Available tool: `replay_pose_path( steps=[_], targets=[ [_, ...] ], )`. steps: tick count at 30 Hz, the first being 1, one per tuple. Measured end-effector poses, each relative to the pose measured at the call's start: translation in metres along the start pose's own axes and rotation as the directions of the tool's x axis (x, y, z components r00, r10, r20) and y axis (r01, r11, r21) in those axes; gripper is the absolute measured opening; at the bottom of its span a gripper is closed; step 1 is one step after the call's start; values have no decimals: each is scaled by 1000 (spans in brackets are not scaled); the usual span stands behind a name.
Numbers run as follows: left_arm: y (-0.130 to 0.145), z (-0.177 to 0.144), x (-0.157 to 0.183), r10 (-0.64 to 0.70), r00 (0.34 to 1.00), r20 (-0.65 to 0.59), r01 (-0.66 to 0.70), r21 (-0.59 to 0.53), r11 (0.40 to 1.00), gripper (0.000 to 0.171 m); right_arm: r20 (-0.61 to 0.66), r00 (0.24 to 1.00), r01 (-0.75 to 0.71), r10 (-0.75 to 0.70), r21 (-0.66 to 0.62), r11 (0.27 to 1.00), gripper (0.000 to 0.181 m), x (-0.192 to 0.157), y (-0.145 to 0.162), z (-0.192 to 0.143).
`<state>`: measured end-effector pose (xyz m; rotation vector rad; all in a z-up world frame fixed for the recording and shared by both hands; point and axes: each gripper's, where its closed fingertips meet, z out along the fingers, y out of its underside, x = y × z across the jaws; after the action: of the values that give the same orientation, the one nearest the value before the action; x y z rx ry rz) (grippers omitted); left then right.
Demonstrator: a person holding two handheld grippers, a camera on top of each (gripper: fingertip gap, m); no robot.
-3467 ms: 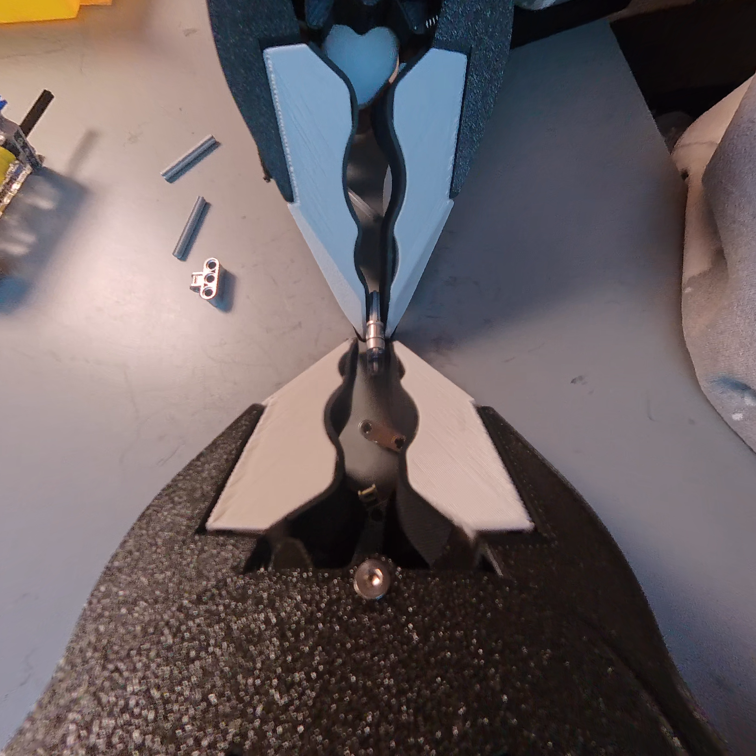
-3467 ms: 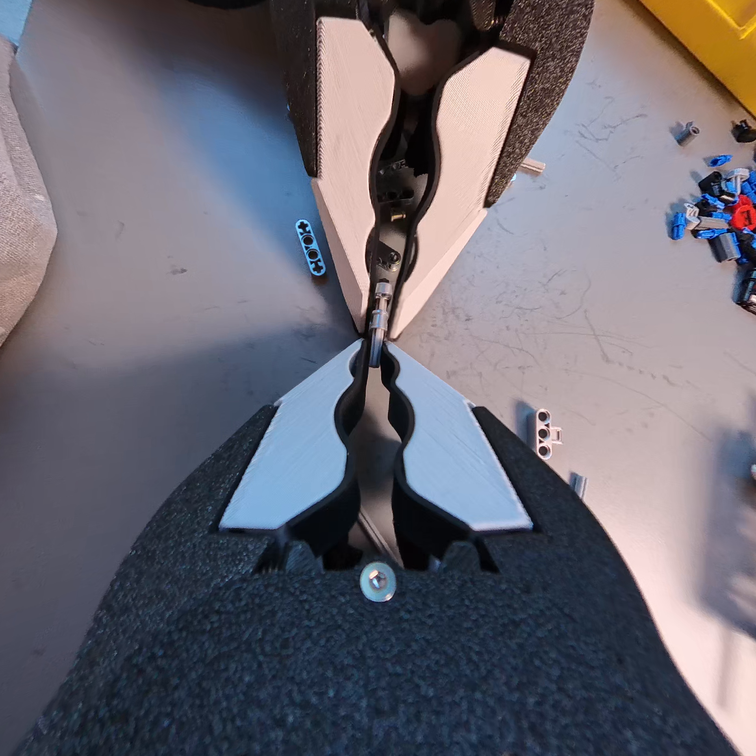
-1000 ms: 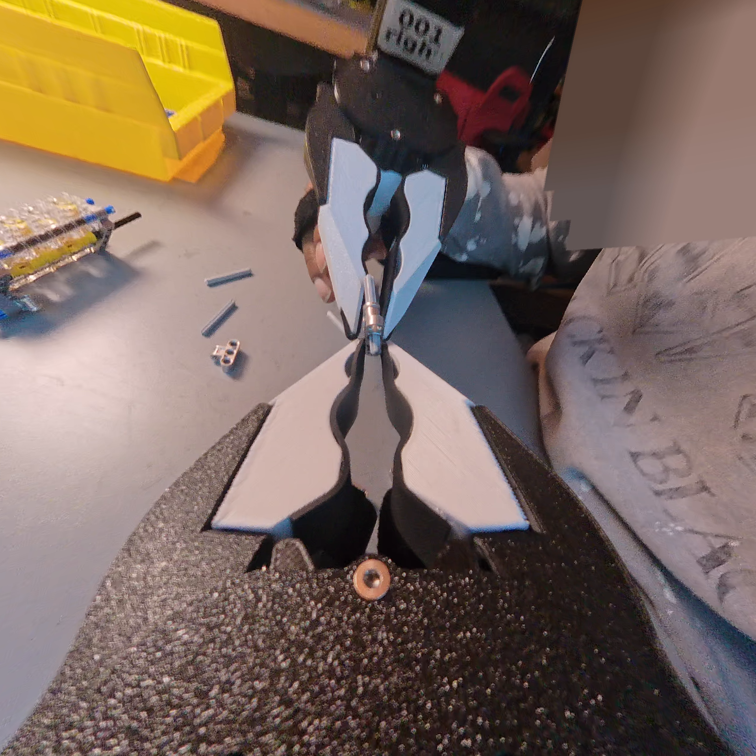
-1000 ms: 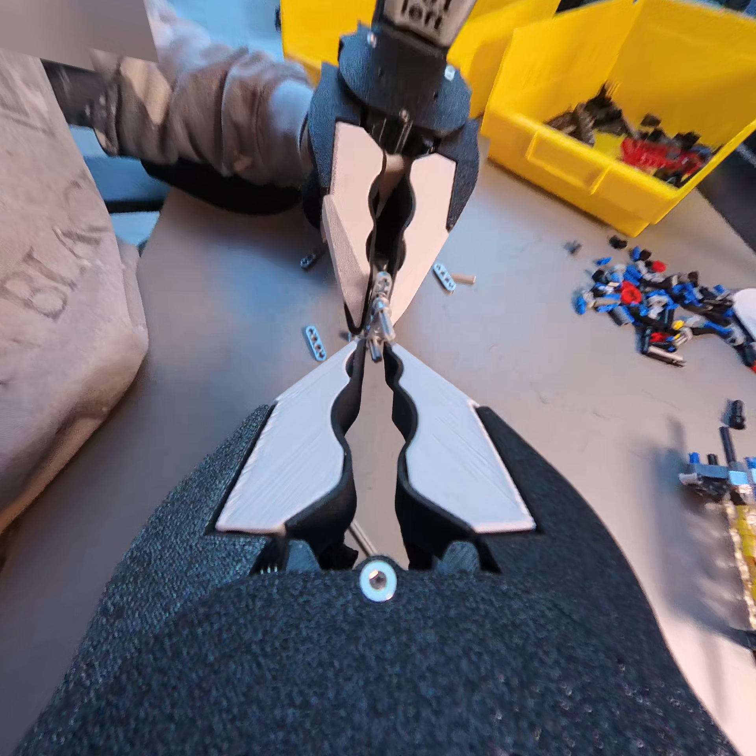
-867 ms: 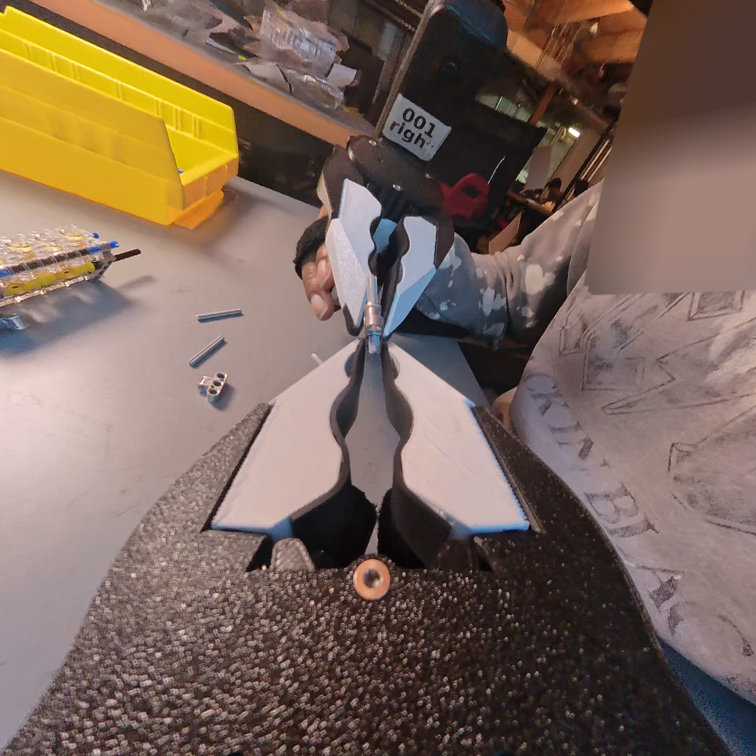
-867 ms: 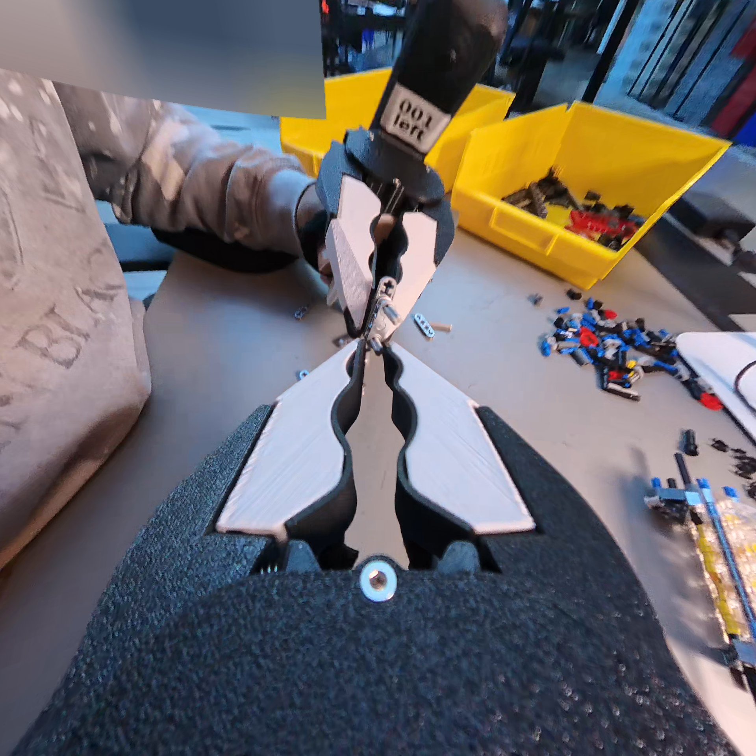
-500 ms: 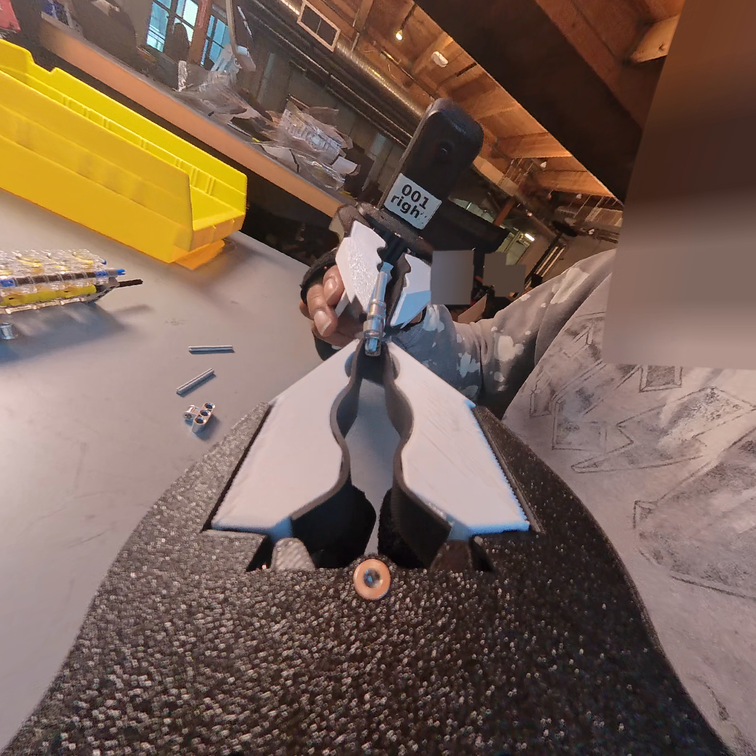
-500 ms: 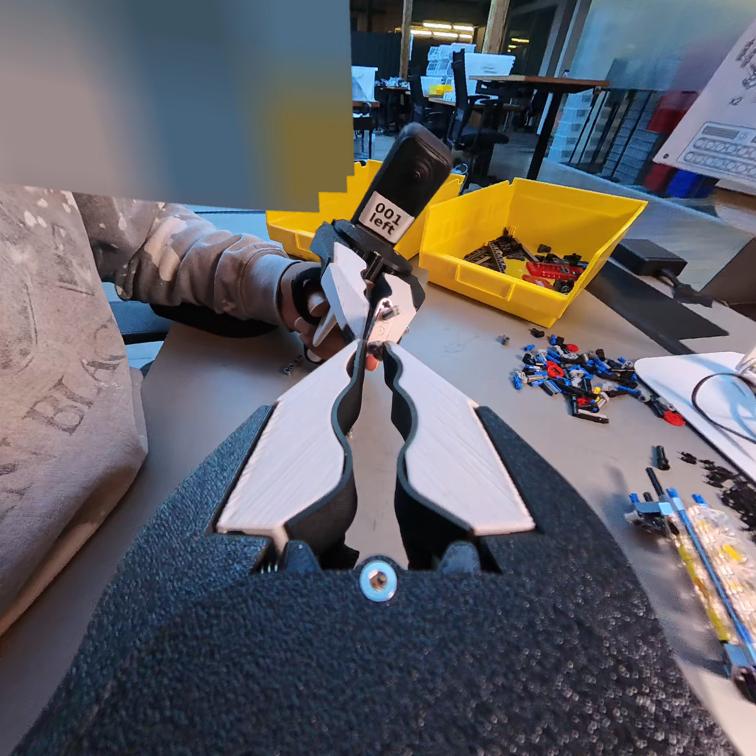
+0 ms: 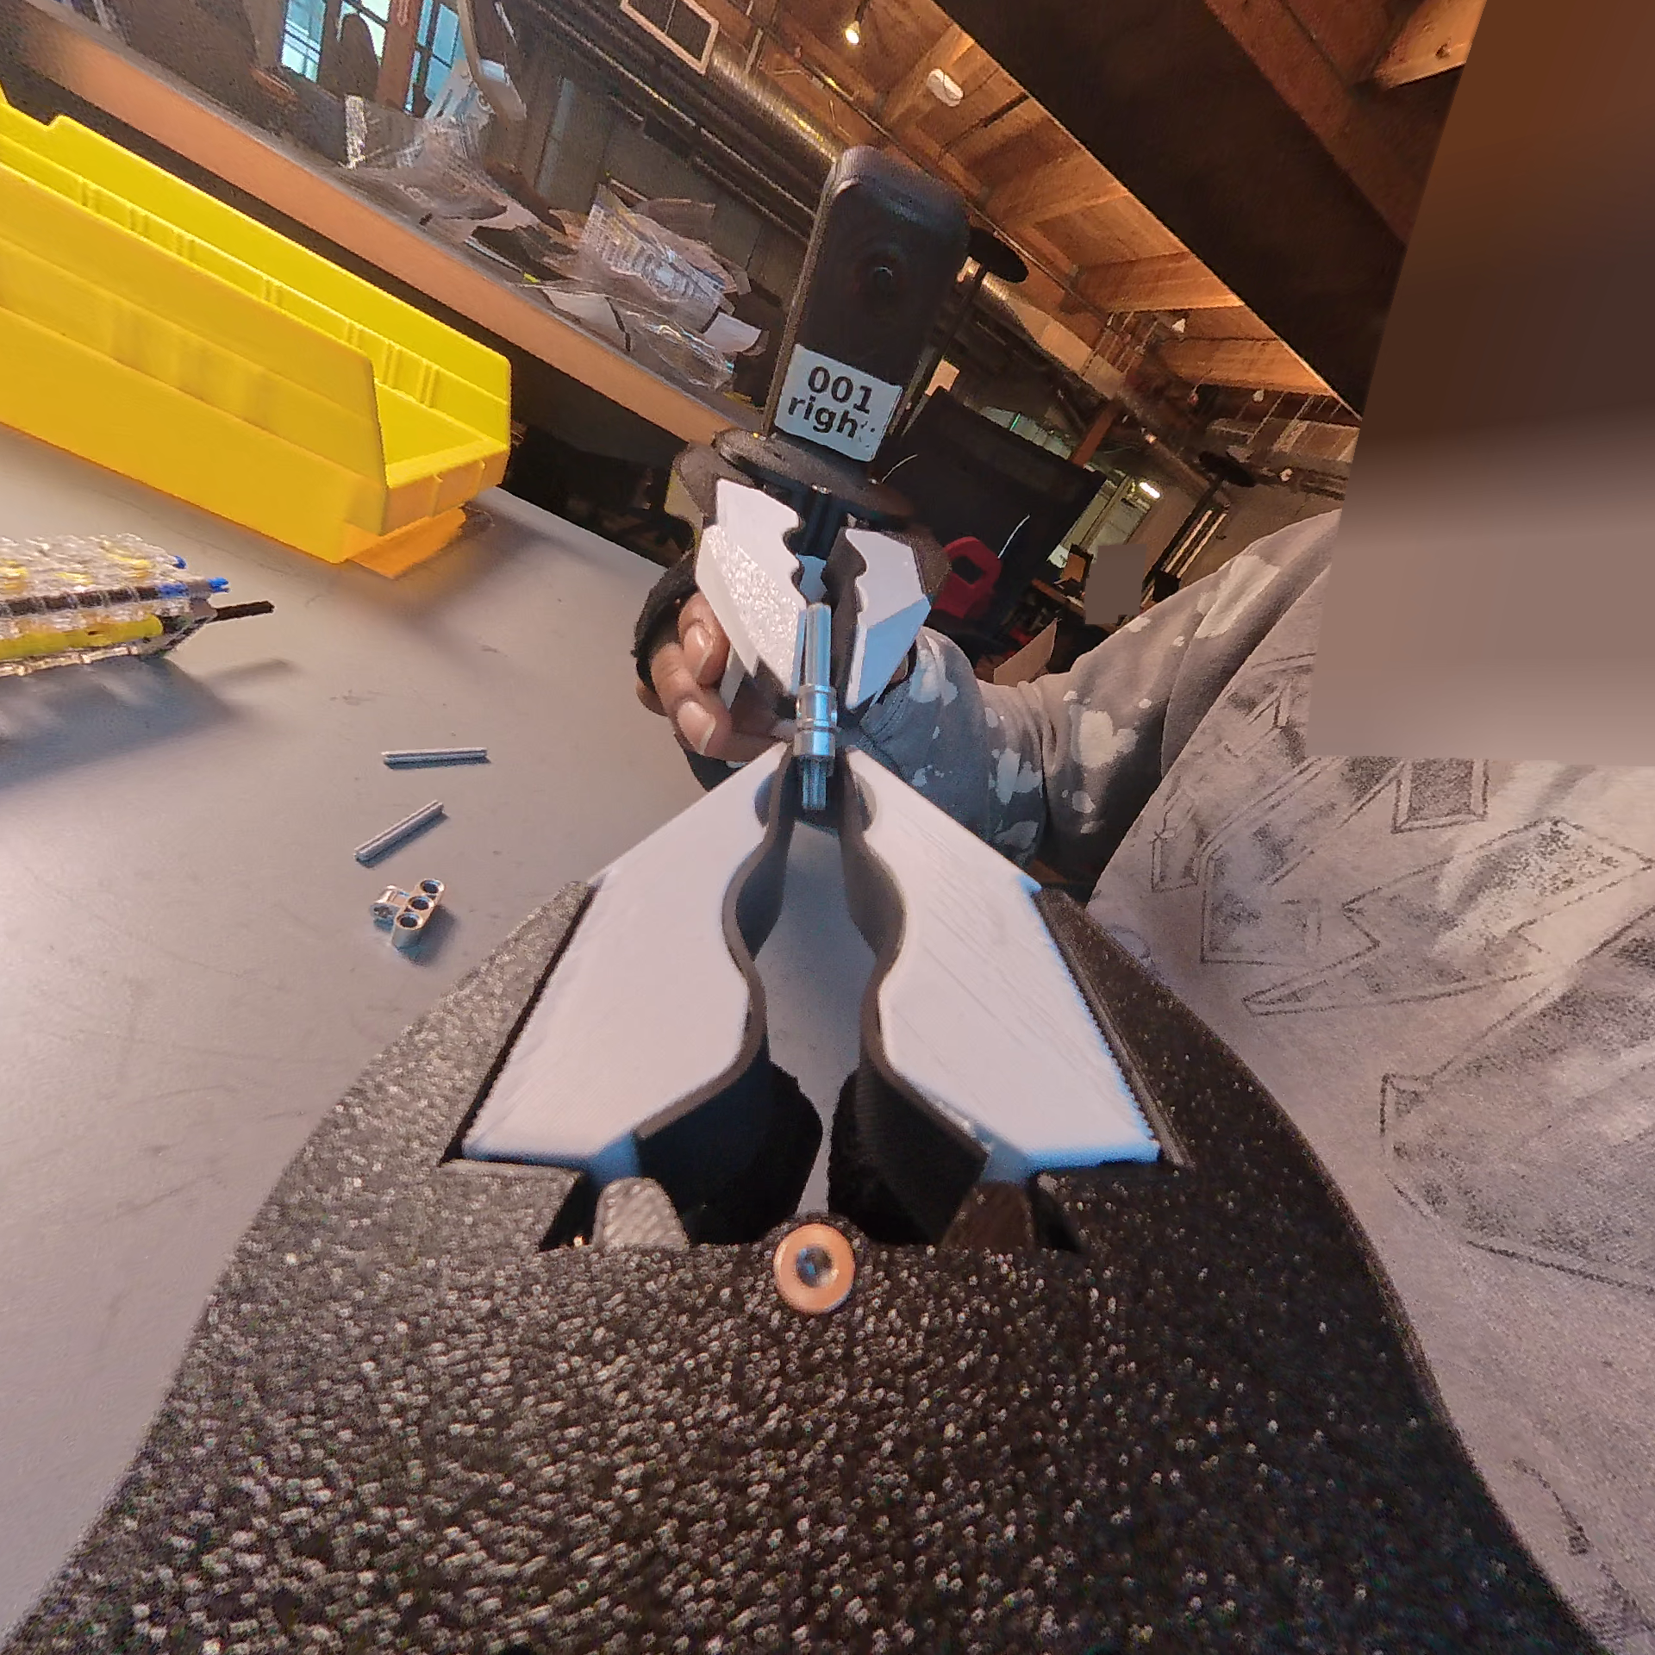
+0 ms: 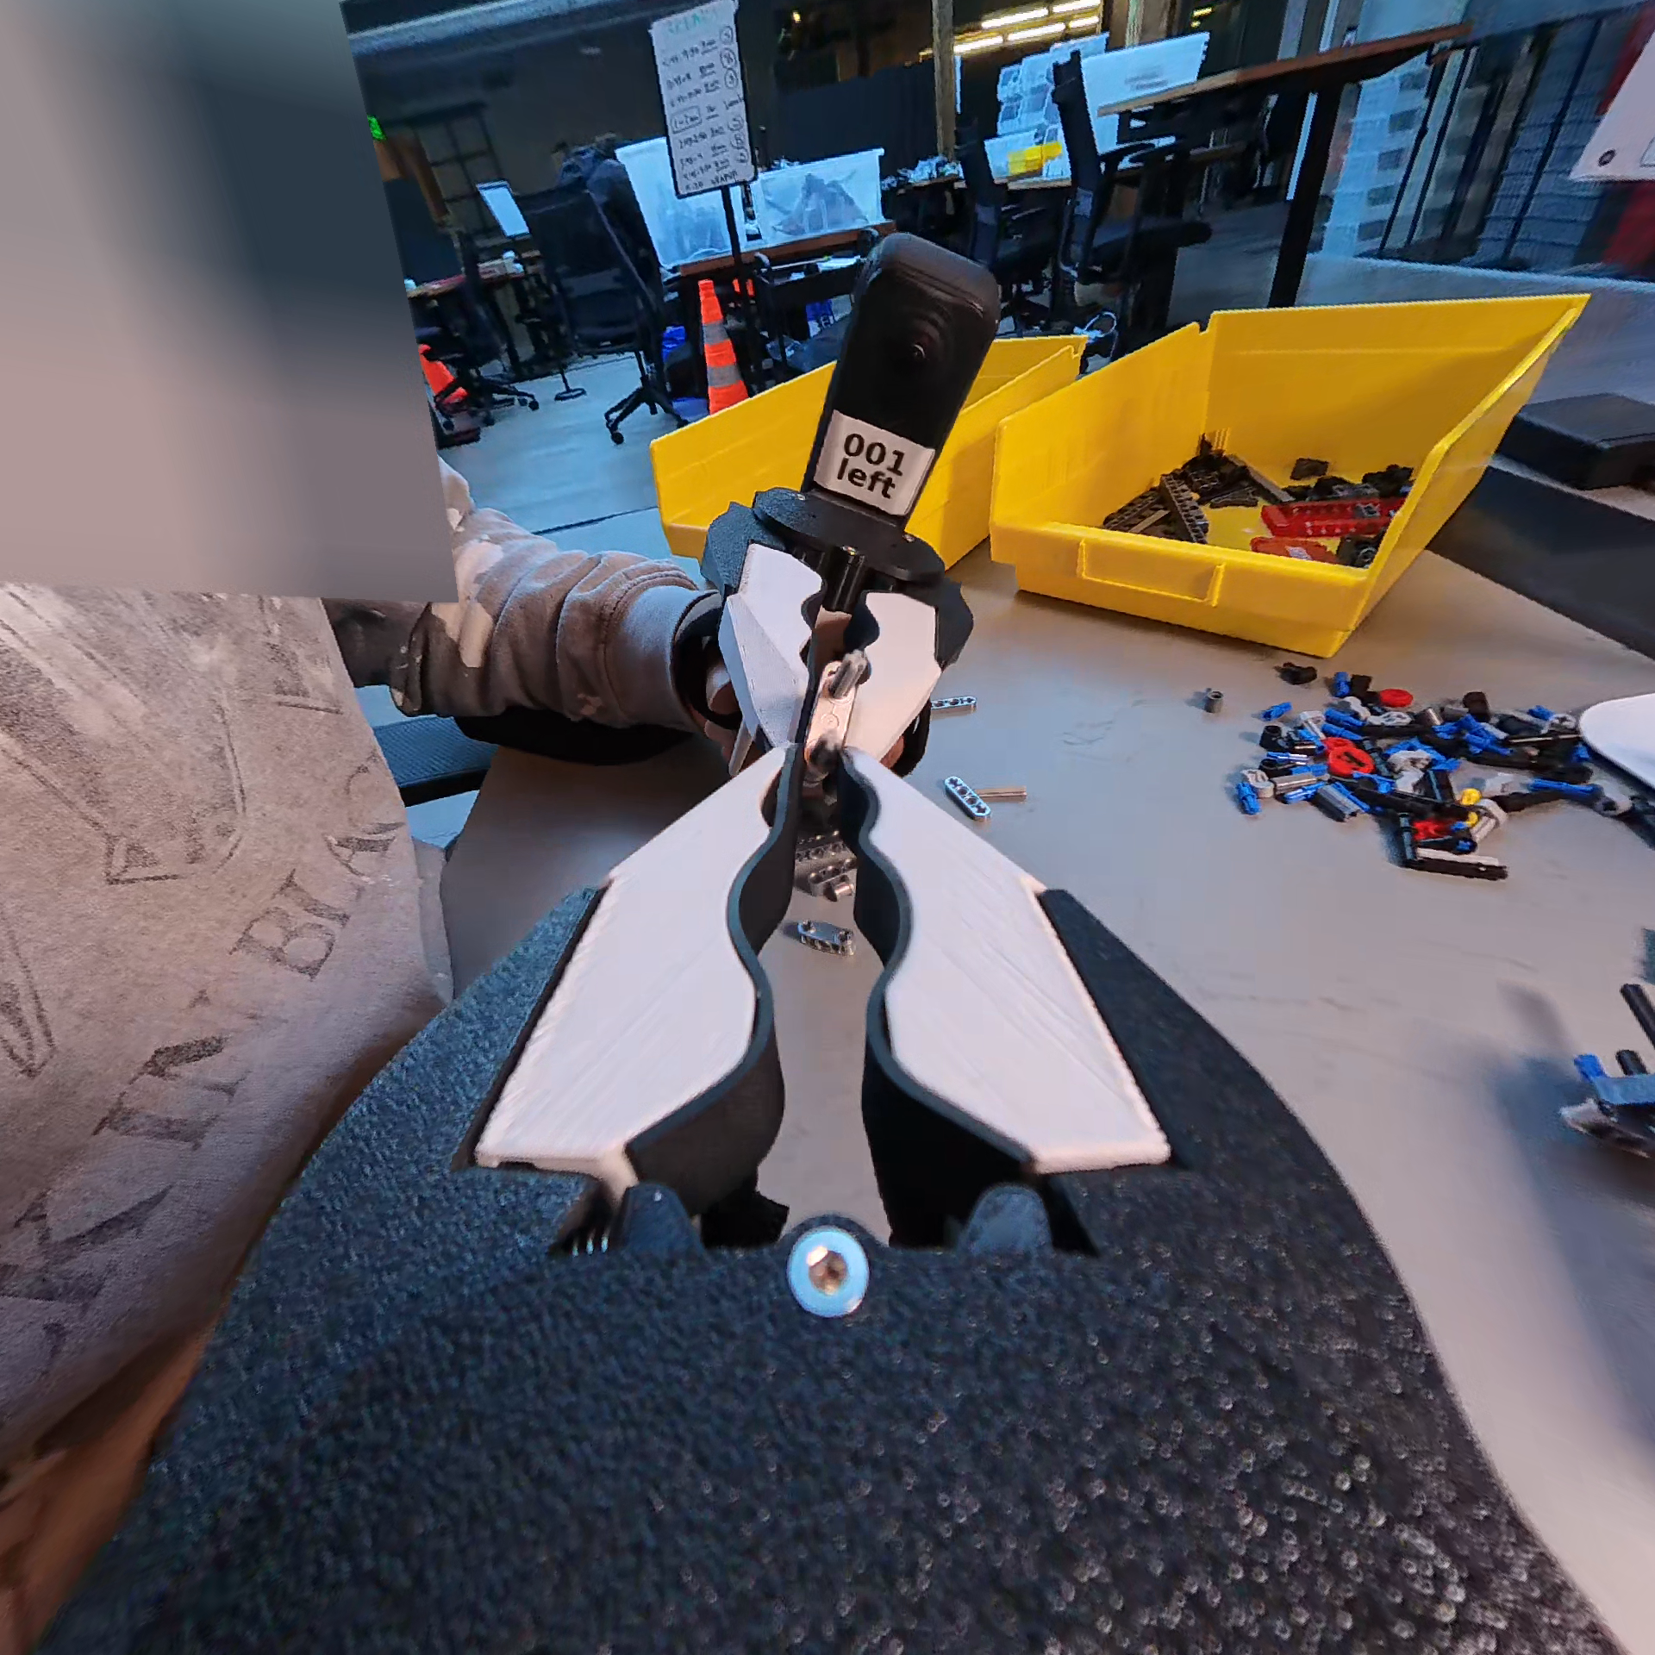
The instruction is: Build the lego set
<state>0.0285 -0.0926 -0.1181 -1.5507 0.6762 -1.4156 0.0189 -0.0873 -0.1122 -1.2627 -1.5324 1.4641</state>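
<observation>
My left gripper (image 9: 813, 776) and my right gripper (image 10: 819, 768) meet tip to tip in the air above the grey table (image 9: 224, 1030). The right gripper, seen opposite in the left wrist view (image 9: 817, 716), is shut on a short grey axle with a metal-coloured bush (image 9: 817, 663). The axle's end reaches between the left gripper's tips. The left gripper, seen opposite in the right wrist view (image 10: 828, 730), is shut on a small flat grey beam (image 10: 833, 706). A person's hand is behind each gripper.
Two grey pins (image 9: 434, 757) and a small grey connector (image 9: 410, 912) lie on the table at left, near a clear-and-yellow assembly (image 9: 81, 600). Yellow bins (image 10: 1254, 501), a pile of small parts (image 10: 1415, 770) and loose grey beams (image 10: 967, 797) lie at right. The person's torso (image 9: 1388, 985) is close by. My left and right fingertips are right by each other. The small grey connector (image 9: 410, 912) is about 15 cm from both grippers' fingertips.
Both grippers, still joined at the tips around the same parts, have risen off the table and tilted up; the room now shows behind them.
</observation>
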Motion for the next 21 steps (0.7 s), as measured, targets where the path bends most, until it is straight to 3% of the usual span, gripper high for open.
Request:
replay_pose_path(
  steps=[6, 11, 16, 19, 21],
  targets=[
    [-12, 1, 3, -53, 998, -33, 55, 80, 995, 6, -44, 996, 76, -73, 49, 996, 7, 2, -12, -1],
    [-22, -4, 6, -100, 991, -83, 112, 144, 983, 5, -128, 963, 250, -238, 79, 965, 24, 1, -25, -4],
    [-27, -5, 5, -151, 983, -108, 168, 176, 970, 5, -302, 780, 552, -548, -82, 830, 34, 8, -23, -1],
    [-27, -4, 1, -202, 973, -110, 220, 189, 957, 5, -358, 659, 645, -661, -182, 742, 33, 14, -22, 2],
    [-26, -3, -3, -232, 967, -107, 249, 191, 950, 5, -368, 628, 662, -686, -211, 719, 31, 15, -21, 3]
  ],
)
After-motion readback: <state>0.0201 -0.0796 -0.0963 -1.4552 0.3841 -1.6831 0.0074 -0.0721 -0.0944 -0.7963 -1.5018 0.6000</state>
